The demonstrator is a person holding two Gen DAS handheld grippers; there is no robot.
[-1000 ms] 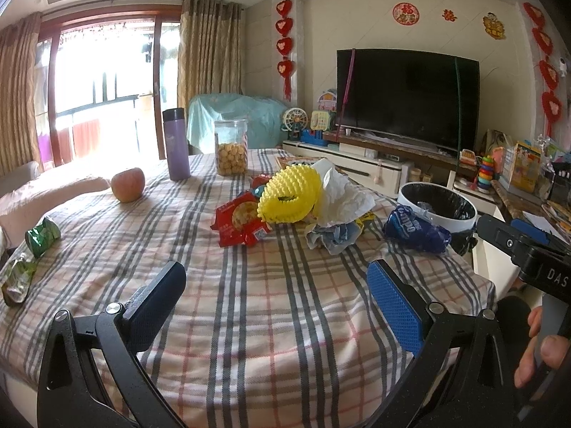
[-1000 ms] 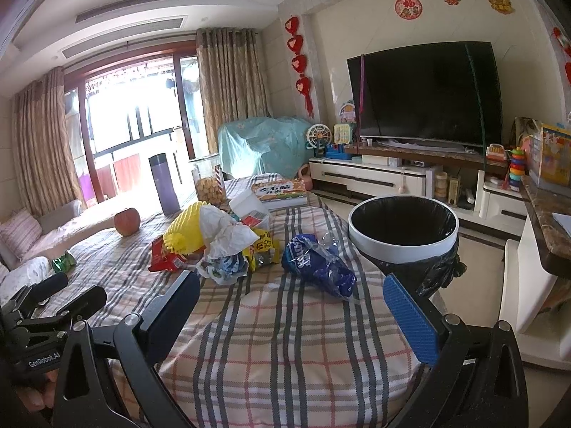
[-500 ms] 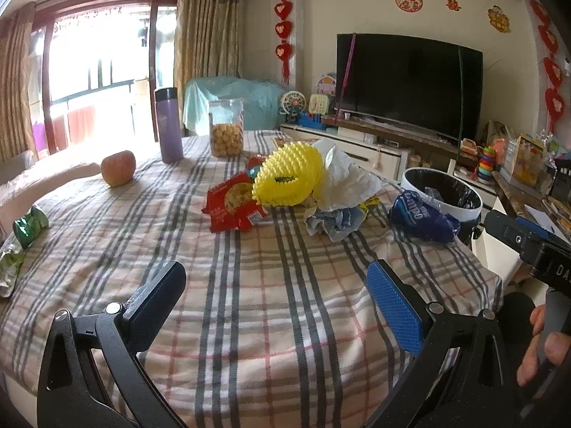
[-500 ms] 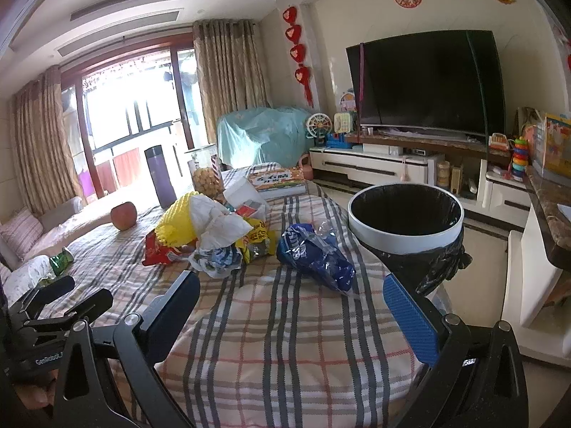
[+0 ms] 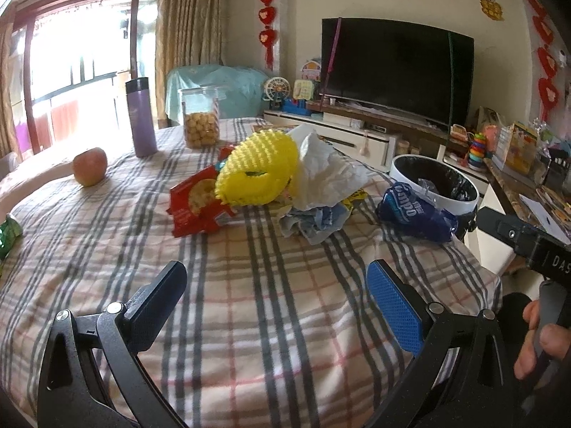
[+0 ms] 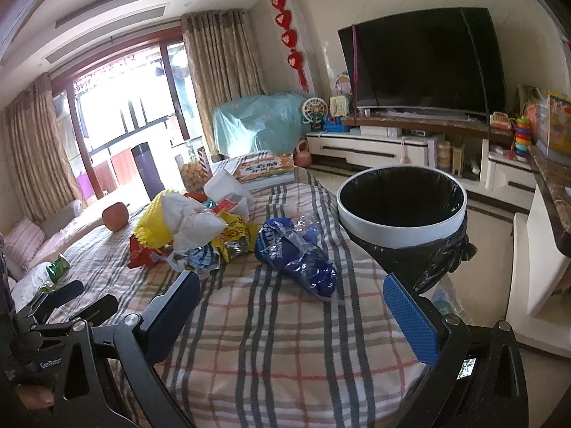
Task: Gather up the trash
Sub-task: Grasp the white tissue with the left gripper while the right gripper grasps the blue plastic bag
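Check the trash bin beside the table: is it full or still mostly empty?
Mostly empty. The right wrist view looks into the trash bin and shows bare black liner; the left wrist view shows only a bit of clear plastic inside. Its bottom is hidden.

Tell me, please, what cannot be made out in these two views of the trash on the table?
- Trash bin contents: right wrist view shows only dark liner; left wrist view hides the bottom behind the rim.
- Wrappers beneath the white paper and yellow foam net: covered by both.
- Green packet: cut off by the left wrist view's edge.
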